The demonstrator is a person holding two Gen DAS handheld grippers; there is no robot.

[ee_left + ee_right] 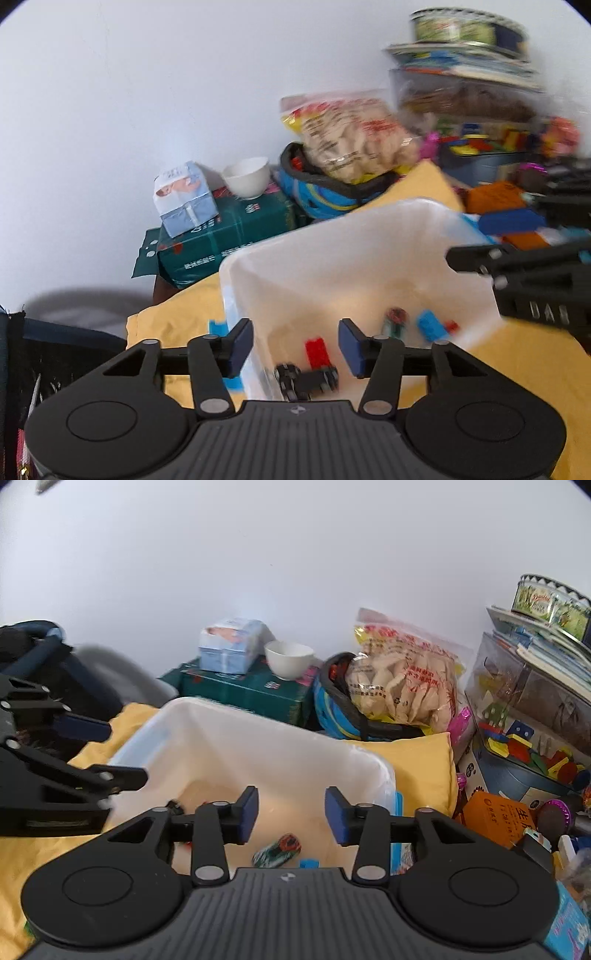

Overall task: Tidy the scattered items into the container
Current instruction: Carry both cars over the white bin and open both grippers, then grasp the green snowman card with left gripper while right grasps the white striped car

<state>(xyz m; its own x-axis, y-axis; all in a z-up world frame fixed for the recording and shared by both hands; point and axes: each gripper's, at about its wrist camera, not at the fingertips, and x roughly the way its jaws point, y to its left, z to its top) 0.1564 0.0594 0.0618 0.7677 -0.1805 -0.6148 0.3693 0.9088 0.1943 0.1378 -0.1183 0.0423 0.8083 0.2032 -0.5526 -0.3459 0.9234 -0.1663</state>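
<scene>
A translucent white plastic container (332,258) stands on a yellow cloth (173,317); it also shows in the right wrist view (258,738). Inside lie a red brick (317,352), a black wheeled piece (306,380), a blue brick (430,325) and a green-and-red patterned piece (395,321), which also shows in the right wrist view (277,851). My left gripper (295,349) is open and empty over the container's near left wall. My right gripper (291,814) is open and empty above the container's inside. Each gripper shows at the other view's edge.
Along the wall stand a green box (251,690) with a tissue pack (229,644) and a white bowl (290,659), a blue bag (340,712), a snack bag (402,679), and stacked boxes of coloured blocks (524,746). An orange box (498,812) lies to the right.
</scene>
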